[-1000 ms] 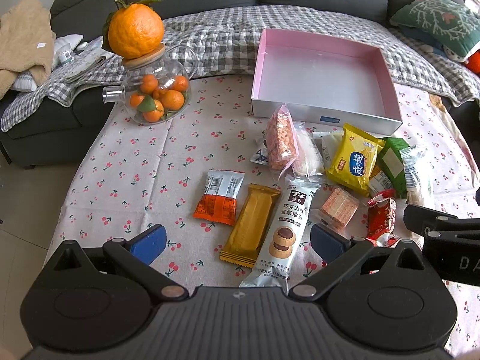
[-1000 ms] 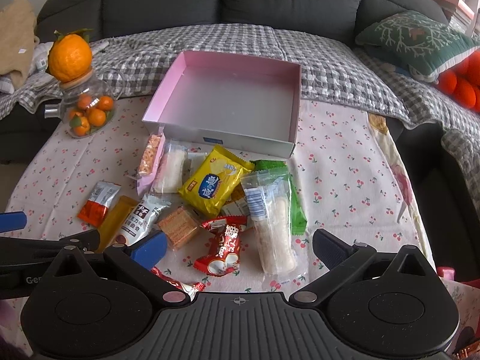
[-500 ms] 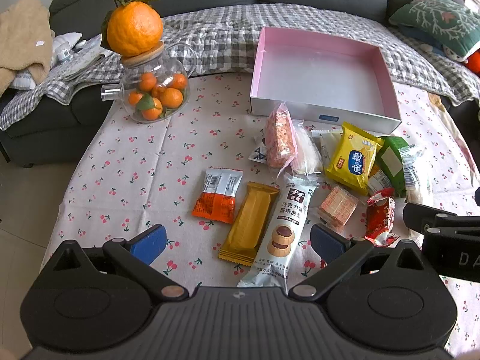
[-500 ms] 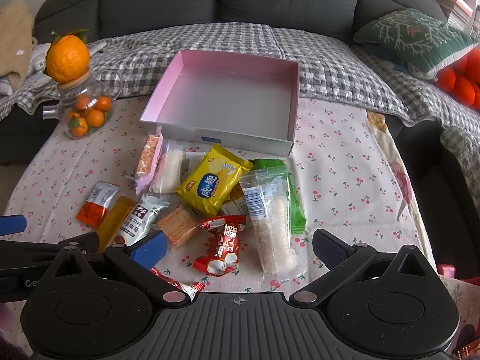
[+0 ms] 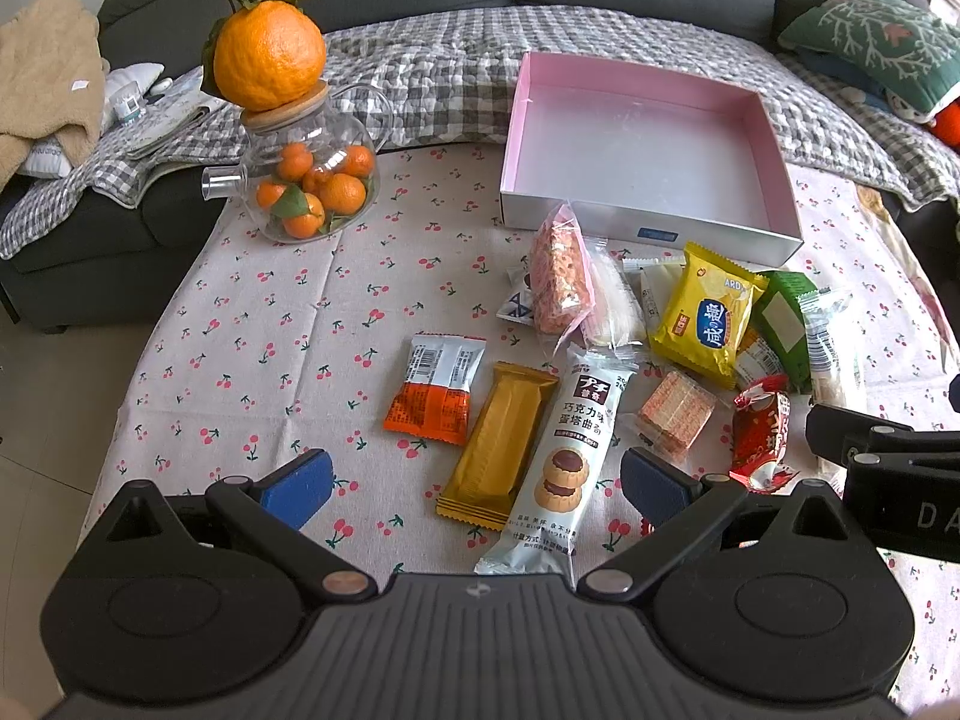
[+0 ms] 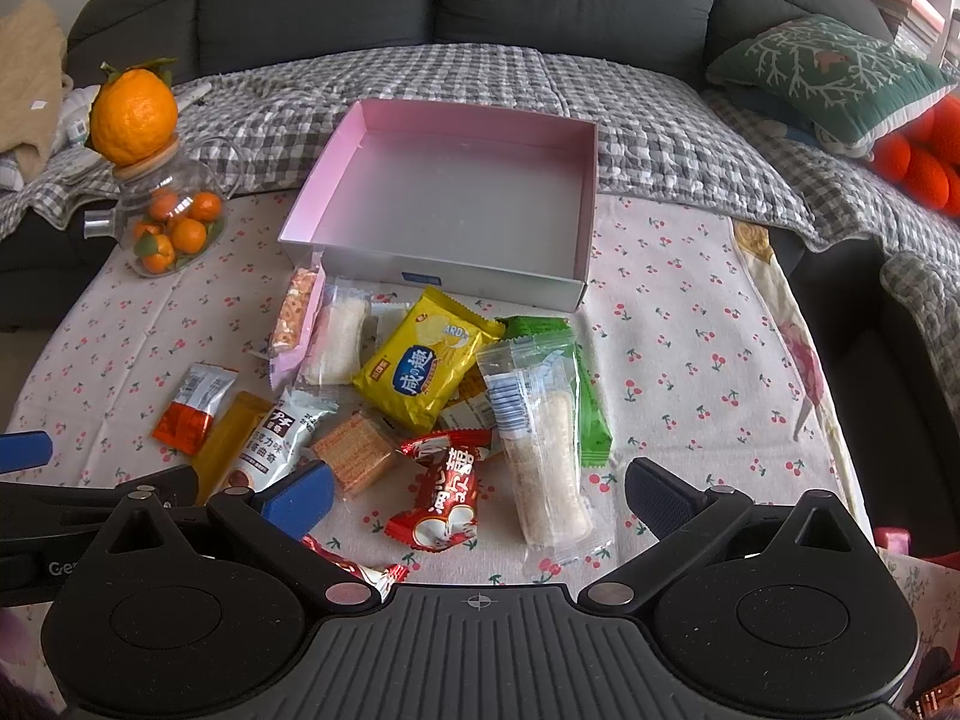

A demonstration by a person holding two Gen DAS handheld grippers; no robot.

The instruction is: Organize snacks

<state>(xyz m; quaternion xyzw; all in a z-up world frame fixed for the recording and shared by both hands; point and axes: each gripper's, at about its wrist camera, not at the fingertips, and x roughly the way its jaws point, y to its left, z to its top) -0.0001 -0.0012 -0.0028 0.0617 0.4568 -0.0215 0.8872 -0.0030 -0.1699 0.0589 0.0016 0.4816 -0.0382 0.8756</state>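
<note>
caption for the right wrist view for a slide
Open right tool hovers over loose snack packets before an empty pink box.

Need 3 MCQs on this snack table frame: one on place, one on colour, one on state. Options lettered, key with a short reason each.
1. Where is the big orange?
A. in the pink box
B. on the lid of the glass jar
C. on the sofa cushion

2. What colour is the packet lying beside the white biscuit packet, on its left?
A. mustard yellow
B. purple
C. black

3. What state is the pink box in?
A. shut with a lid
B. full of snacks
C. open with nothing in it

Key:
1 B, it sits on the wooden lid of the glass jar.
2 A, the mustard packet lies along it.
3 C, its bare floor shows and all the snacks lie on the tablecloth.
</note>
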